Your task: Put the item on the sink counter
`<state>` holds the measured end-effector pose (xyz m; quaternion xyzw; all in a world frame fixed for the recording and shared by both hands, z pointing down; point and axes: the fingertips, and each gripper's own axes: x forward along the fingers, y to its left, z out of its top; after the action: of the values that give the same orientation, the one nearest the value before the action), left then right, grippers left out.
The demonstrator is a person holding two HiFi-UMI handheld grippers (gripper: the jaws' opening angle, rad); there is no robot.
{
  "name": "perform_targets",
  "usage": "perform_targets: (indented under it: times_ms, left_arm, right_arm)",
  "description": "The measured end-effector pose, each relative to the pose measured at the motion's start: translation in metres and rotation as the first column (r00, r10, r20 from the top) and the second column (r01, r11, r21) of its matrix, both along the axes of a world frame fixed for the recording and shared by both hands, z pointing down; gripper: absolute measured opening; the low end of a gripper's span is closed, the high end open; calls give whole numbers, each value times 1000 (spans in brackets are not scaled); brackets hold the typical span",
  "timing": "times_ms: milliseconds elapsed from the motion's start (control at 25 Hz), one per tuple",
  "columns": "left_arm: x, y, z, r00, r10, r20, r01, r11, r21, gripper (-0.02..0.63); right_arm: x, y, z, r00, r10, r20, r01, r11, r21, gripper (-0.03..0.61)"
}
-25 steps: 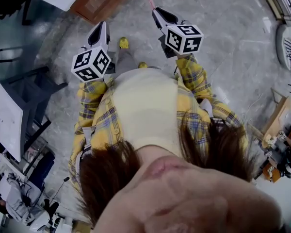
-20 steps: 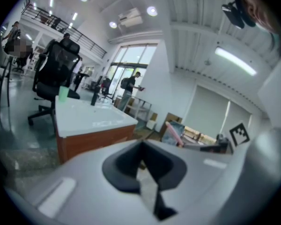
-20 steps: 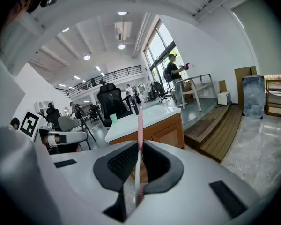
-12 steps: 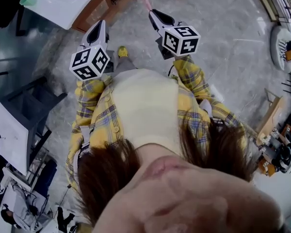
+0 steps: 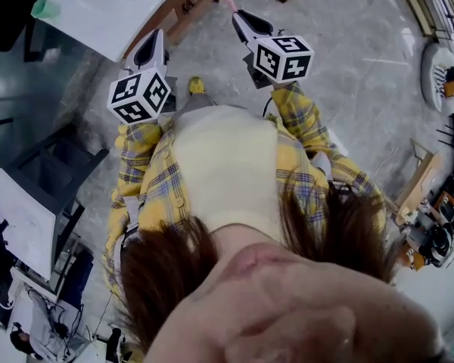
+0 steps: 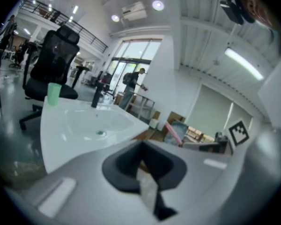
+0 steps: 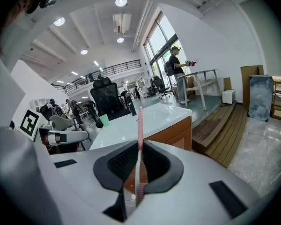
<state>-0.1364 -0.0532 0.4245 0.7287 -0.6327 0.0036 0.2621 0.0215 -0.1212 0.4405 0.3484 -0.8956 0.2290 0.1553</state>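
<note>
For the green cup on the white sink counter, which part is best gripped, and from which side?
The green cup stands upright near a corner of the sink counter, nothing close beside it. So likely grip its side wall at mid-height, coming level from that corner's edge.

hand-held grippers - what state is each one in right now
left hand-held gripper: closed, nothing between its jaws
right hand-held gripper: closed on the pink toothbrush

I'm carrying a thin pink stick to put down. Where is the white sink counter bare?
Room for the thin pink stick: the white sink counter is bare along the flat rim between its round basin and the near edge. The far rim is busier: a green cup and a black faucet stand there.
</note>
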Motion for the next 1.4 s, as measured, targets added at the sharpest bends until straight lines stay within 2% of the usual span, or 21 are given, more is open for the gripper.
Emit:
perform_targets:
  times_ms: [240,680,1400]
  left_arm:
    - [-24,-17,1,1000,-3,16,3,1000,1,5]
    - [-32,-47,0,1000,-9,24,9,1000,-2,5]
    - [-43,-174,8,994,-106,36,106,994,-19,5]
  right_arm:
    - [-22,-23,-3,1000,6,-1,-6,1000,10,38]
    - [-33,-71,-4,1000,14,10,-15,1000,6,38]
    - [-53,-217,5,996,-84,-9,84,997,0,38]
